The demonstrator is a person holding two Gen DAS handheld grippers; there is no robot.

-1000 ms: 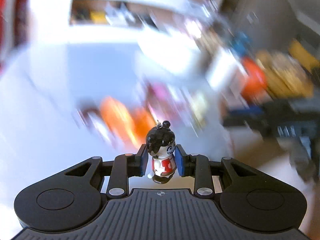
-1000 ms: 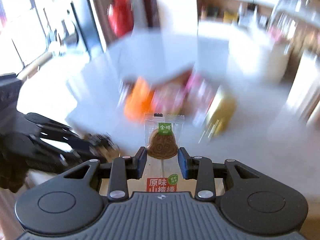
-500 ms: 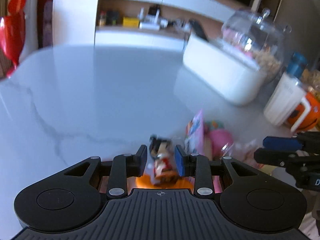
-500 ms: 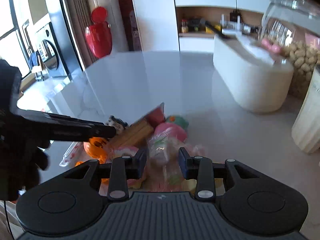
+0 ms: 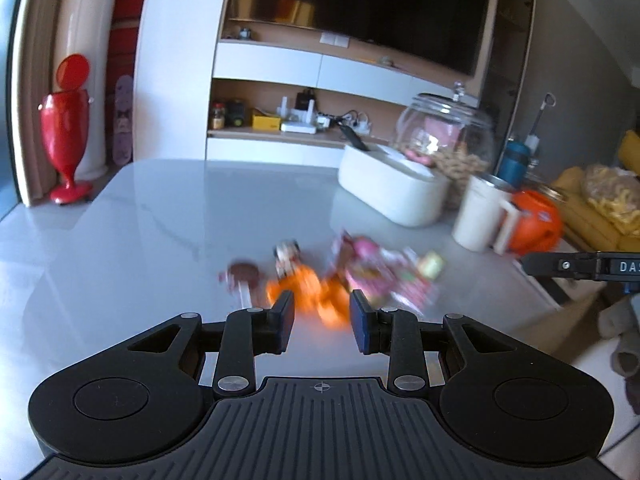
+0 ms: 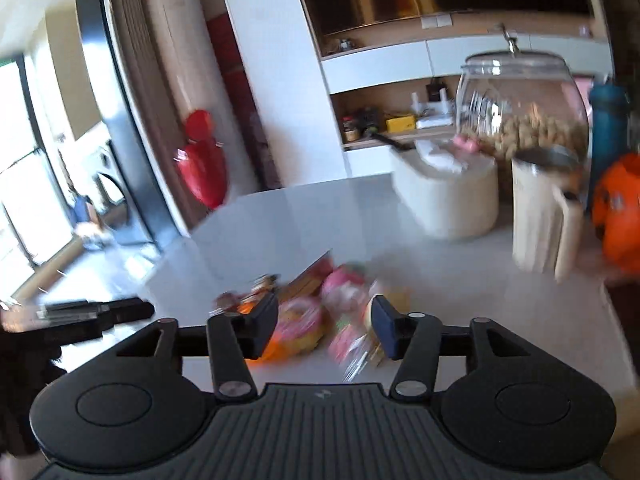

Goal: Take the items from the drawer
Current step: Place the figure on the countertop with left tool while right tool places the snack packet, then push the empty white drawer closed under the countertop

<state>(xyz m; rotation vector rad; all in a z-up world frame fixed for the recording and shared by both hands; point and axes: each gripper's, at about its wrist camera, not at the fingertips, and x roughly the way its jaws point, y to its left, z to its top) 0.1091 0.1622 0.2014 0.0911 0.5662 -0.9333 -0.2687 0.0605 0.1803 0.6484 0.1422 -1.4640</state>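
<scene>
A blurred pile of small items (image 5: 344,276) lies on the grey marble table (image 5: 160,220). In it are a little black-haired doll (image 5: 286,254), a brown snack on a stick (image 5: 242,274), orange pieces and pink packets. My left gripper (image 5: 322,320) is open and empty, just short of the pile. In the right wrist view the same pile (image 6: 320,308) lies in front of my right gripper (image 6: 324,326), which is open and holds nothing. Each gripper shows at the edge of the other's view. No drawer is in view.
Behind the pile stand a white box (image 5: 392,192), a glass jar (image 5: 444,136), a white mug (image 5: 480,216) and an orange container (image 5: 532,220). A red bin (image 5: 66,128) stands on the floor beyond the table's far left edge.
The left gripper let go of the doll and the right gripper let go of the snack packet. Both now stand open and have drawn back from the pile.
</scene>
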